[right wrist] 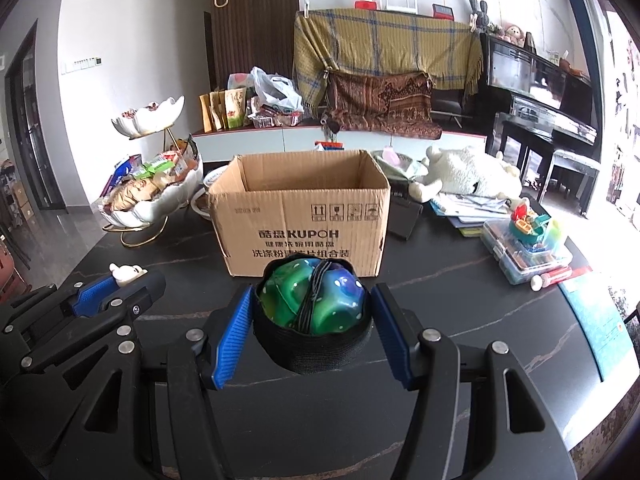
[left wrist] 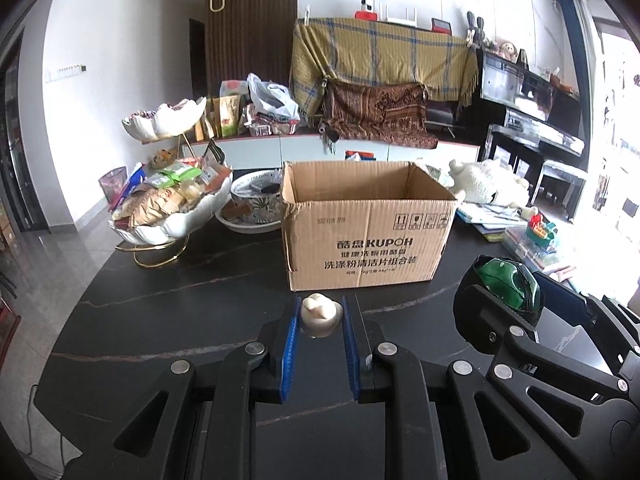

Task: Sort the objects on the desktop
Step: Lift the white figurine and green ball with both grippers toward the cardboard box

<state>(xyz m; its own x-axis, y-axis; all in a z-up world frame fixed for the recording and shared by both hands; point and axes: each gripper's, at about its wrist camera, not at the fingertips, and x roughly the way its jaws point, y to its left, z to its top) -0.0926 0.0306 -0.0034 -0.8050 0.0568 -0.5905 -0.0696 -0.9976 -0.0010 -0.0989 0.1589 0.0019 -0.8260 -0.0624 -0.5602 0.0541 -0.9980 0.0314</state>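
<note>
Both grippers are parked low over the dark marble-look table [left wrist: 192, 280], right in front of an open cardboard box [left wrist: 368, 232] w/ KUPOH printed on the side.

Left gripper [left wrist: 321, 314]: blue pads are fairly close together w/ a small cream duck figurine [left wrist: 321, 314] sitting between them. There's a thin gap on each side of the duck in the left wrist view, so can't tell if it's actually clamped or just bracketed. From the right wrist cam the duck shows at the tip of the left fingers [right wrist: 96, 292], pretty much at table height.

Right gripper [right wrist: 312, 316]: fingers spread wide around a round green/blue glossy ball thing [right wrist: 316, 300] w/ a black cord over the top, sitting in a black elastic band or cuff. Pads look just beside the black band on both sides, touching or not, can't say. It's just short of the box's front wall.

Box looks empty from what's visible inside, flaps up.

Other stuff on the table: two-tier white shell-shaped snack stand [left wrist: 168, 208] on the left, a patterned bowl [left wrist: 252, 204] behind it next to the box, white plush toy [right wrist: 468, 176] on the right by a pile of papers, plus a clear plastic case [right wrist: 524, 248] w/ colourful toy bits on top.
</note>
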